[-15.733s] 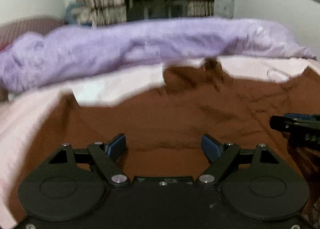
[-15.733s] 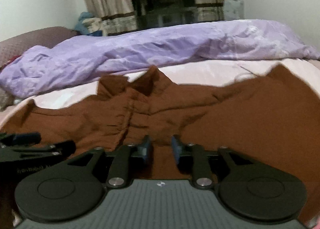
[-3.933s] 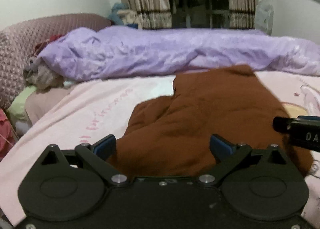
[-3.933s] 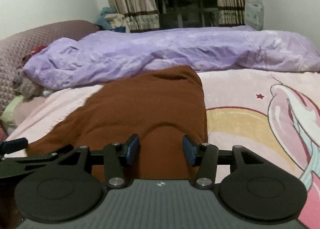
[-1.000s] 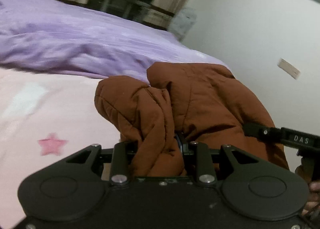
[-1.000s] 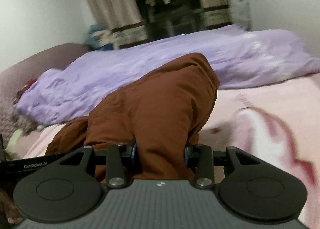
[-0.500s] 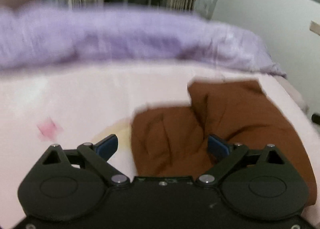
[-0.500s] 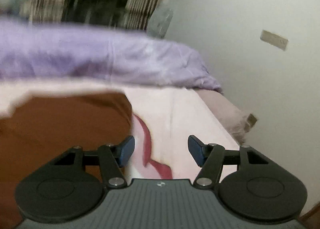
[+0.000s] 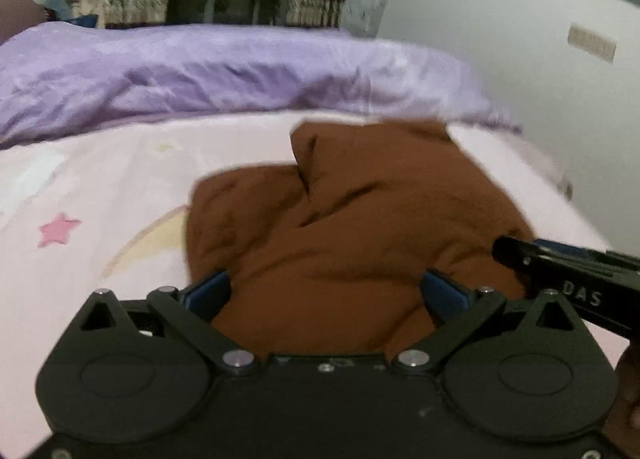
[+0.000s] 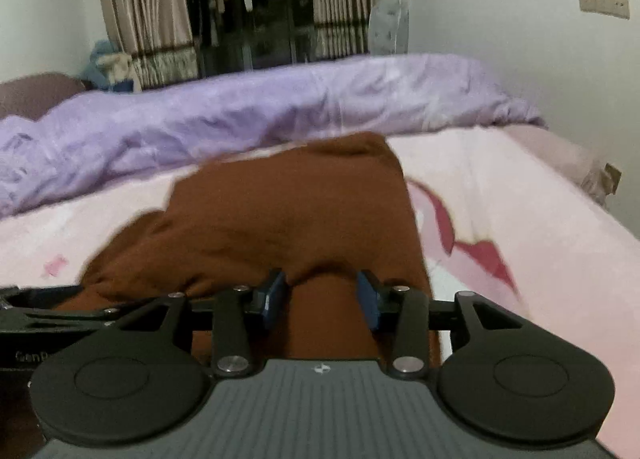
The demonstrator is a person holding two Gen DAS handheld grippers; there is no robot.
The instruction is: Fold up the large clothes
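Note:
A brown garment [image 9: 360, 211] lies folded in a thick bundle on the pink bed sheet [image 9: 100, 187]. My left gripper [image 9: 326, 291] is open wide, its blue pads on either side of the bundle's near edge. In the right wrist view the same garment [image 10: 280, 211] lies ahead. My right gripper [image 10: 320, 295] is partly open, with a fold of the brown cloth between its blue pads; a grip on it is not evident. The right gripper's black tip also shows in the left wrist view [image 9: 560, 271].
A crumpled purple duvet [image 9: 200, 71] lies across the far side of the bed. Curtains [image 10: 144, 19] and hanging clothes stand behind it. A white wall [image 10: 520, 39] is on the right, close to the bed's right edge [image 10: 580, 179].
A second ago both grippers held the bundle up, shut on it. Both have since opened and the bundle now lies on the sheet. The right gripper has swung back onto the garment's near edge.

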